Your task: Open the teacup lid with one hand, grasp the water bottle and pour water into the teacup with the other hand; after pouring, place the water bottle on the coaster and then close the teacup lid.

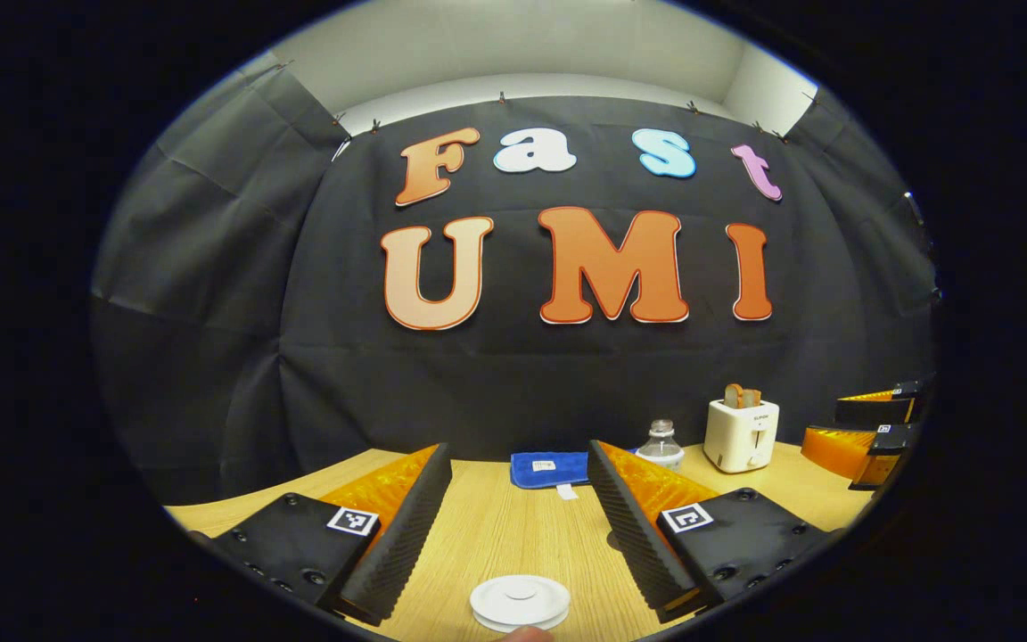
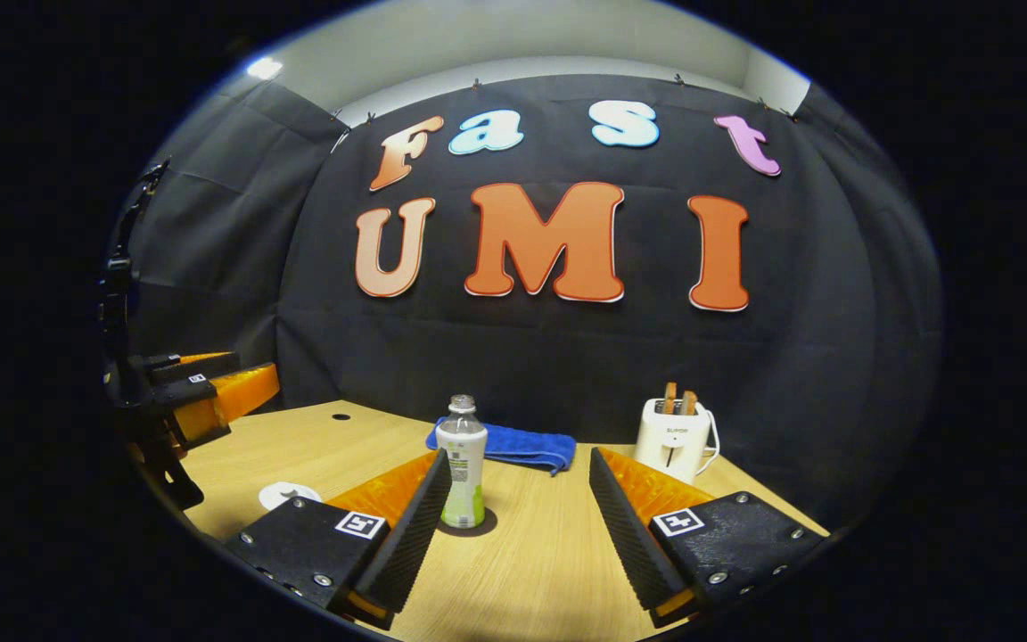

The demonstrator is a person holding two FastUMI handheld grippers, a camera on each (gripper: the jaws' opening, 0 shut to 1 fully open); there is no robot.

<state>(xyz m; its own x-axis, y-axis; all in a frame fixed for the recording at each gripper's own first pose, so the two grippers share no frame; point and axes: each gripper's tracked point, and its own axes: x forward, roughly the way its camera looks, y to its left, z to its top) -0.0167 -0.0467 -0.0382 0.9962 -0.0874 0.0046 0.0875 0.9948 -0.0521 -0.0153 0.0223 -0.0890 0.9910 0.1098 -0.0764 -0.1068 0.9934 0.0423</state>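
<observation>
In the right gripper view, the left gripper (image 2: 210, 392) enters at the far left, a round white teacup lid (image 2: 289, 493) lies low on the pale wood-grain table (image 2: 531, 571), and the clear ribbed water bottle (image 2: 462, 464) stands on a dark round coaster (image 2: 471, 528) (mostly hidden). The right gripper (image 2: 521, 517) spreads wide, its ridged black pads (image 2: 415, 526) holding nothing. In the left gripper view the left gripper's fingers likewise gape empty around the smooth lid, with a folded blue cloth (image 1: 549, 468), the half-hidden bottle and a white toaster (image 1: 741, 434) behind.

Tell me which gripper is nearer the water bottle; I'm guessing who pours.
Right. The right gripper is open with the water bottle standing just ahead, by its left finger. The left gripper is off to the side, open over the teacup lid.
</observation>
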